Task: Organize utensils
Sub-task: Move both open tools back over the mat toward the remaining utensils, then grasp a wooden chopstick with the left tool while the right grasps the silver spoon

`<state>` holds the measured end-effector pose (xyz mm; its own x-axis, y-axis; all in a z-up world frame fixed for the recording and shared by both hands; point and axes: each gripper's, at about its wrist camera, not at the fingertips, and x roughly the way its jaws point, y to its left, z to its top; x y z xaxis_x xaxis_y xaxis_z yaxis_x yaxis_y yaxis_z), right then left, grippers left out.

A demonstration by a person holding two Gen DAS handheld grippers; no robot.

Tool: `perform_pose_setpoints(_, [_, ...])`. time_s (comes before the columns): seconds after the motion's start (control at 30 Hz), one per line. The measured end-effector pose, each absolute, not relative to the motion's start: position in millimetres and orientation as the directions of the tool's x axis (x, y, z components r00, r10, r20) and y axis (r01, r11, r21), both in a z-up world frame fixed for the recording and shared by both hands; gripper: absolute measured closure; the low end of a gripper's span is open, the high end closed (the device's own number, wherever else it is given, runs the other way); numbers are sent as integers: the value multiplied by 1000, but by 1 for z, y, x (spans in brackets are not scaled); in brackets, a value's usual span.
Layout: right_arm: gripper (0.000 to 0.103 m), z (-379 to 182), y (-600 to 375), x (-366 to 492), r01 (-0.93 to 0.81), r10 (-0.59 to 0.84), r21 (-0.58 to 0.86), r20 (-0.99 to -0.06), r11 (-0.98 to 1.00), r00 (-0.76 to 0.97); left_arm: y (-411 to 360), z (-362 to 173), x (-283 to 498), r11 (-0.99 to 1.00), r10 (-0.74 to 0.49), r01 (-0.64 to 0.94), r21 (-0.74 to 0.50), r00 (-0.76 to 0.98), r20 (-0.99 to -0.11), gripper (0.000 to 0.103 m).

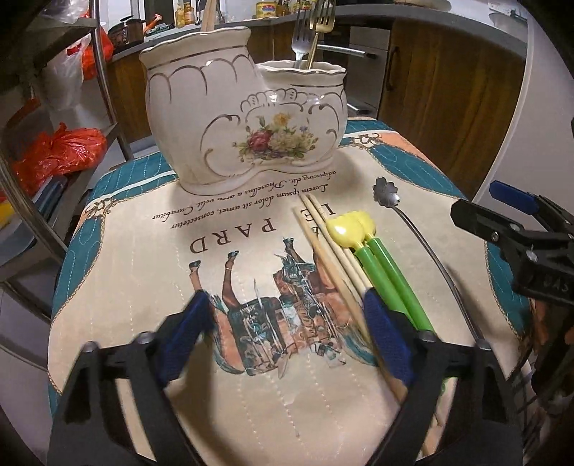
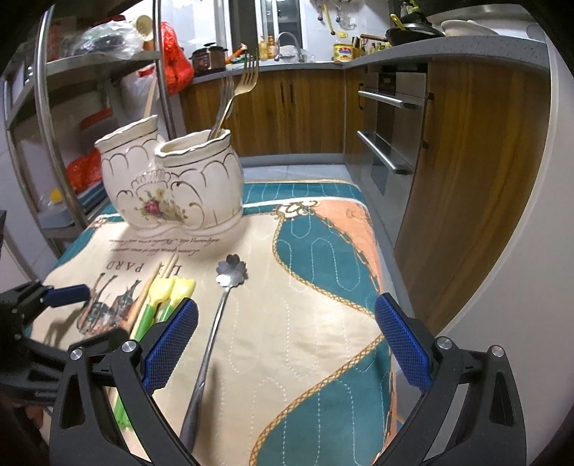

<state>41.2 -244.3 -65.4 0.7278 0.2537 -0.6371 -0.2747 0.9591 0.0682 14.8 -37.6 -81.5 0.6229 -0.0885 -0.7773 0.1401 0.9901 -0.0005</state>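
Observation:
A white floral ceramic holder (image 1: 247,125) with two cups stands at the far side of the printed cloth (image 1: 143,272); it also shows in the right wrist view (image 2: 172,186). Two forks (image 1: 310,32) stand in its right cup, chopstick tips (image 1: 208,14) in the left. On the cloth lie wooden chopsticks (image 1: 333,258), two green-handled yellow spoons (image 1: 380,265) and a flower-headed metal spoon (image 2: 229,276). My left gripper (image 1: 290,322) is open above the cloth, its right finger over the chopsticks. My right gripper (image 2: 287,329) is open around the metal spoon's handle.
A metal shelf rack (image 2: 53,118) with red bags (image 1: 61,150) stands left of the table. Wooden cabinets and an oven (image 2: 387,136) lie beyond the table's far and right edges. The cloth's right half (image 2: 323,251) holds nothing else.

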Motion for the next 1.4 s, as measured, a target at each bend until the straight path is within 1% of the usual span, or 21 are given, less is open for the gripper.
perform_pose_setpoints(0.13, [5,-66,-241,39,-295,270,71,-642,953,718,-45,-80,18,983,-108,184,10,616,-780,41])
perform_pose_setpoints(0.27, [5,-67,-234,39,-324,285,65,-656,944,699,-50,-77,22,968,-157,252,-1,599,-785,74])
perform_pose_setpoints(0.3, [7,-67,-232,39,-331,288,63,-660,942,694,-51,-77,23,964,-161,268,6,596,-787,84])
perform_pose_setpoints(0.33, [7,-68,-230,40,-341,296,66,-667,938,684,-51,-77,24,962,-157,273,15,594,-789,91])
perform_pose_setpoints(0.37, [8,-69,-229,41,-345,299,68,-671,936,679,-50,-76,25,960,-152,280,25,592,-791,93])
perform_pose_setpoints(0.4, [11,-70,-227,42,-350,301,68,-676,934,673,-48,-76,26,957,-157,288,24,589,-793,93])
perform_pose_setpoints(0.43, [19,-71,-224,43,-354,303,68,-680,933,668,-46,-76,27,955,-169,297,15,582,-795,94])
perform_pose_setpoints(0.47, [24,-72,-222,44,-356,303,68,-685,932,663,-45,-75,28,953,-173,304,13,578,-798,94])
perform_pose_setpoints(0.53, [39,-74,-220,49,-355,302,73,-698,932,649,-42,-75,28,949,-171,314,24,577,-799,95])
perform_pose_setpoints(0.57, [43,-75,-218,53,-355,305,81,-705,931,640,-39,-74,28,947,-170,321,31,577,-799,95])
perform_pose_setpoints(0.6, [50,-75,-217,56,-355,306,85,-711,931,632,-38,-74,28,946,-170,322,32,577,-799,96])
perform_pose_setpoints(0.63, [52,-75,-216,57,-357,309,88,-714,930,628,-34,-72,28,946,-170,323,32,578,-798,97])
perform_pose_setpoints(0.73, [66,-75,-210,57,-381,325,91,-721,920,612,-23,-69,26,946,-172,322,30,580,-797,97])
perform_pose_setpoints(0.93, [81,-80,-196,55,-423,328,72,-751,903,573,-15,-69,21,941,-190,338,14,561,-806,97])
perform_pose_setpoints(1.0, [84,-82,-192,55,-428,327,71,-759,901,563,-15,-70,19,939,-206,344,-5,550,-809,97])
perform_pose_setpoints(1.03, [85,-83,-193,55,-427,328,73,-759,901,563,-15,-70,16,937,-222,350,-22,544,-809,95])
perform_pose_setpoints(1.1, [94,-83,-193,57,-424,333,83,-758,902,561,-14,-70,12,932,-246,358,-50,528,-813,93])
perform_pose_setpoints(1.2, [97,-84,-195,59,-419,350,108,-751,902,560,-13,-73,8,933,-249,355,-55,530,-810,90])
perform_pose_setpoints(1.3, [98,-84,-196,60,-415,356,117,-745,902,564,-13,-73,8,936,-249,347,-56,543,-802,90])
perform_pose_setpoints(1.37, [99,-84,-197,59,-416,356,114,-740,902,570,-15,-74,9,937,-243,347,-46,553,-797,92])
perform_pose_setpoints(1.4, [99,-84,-197,57,-417,359,113,-734,902,577,-15,-74,9,936,-241,348,-40,556,-796,97])
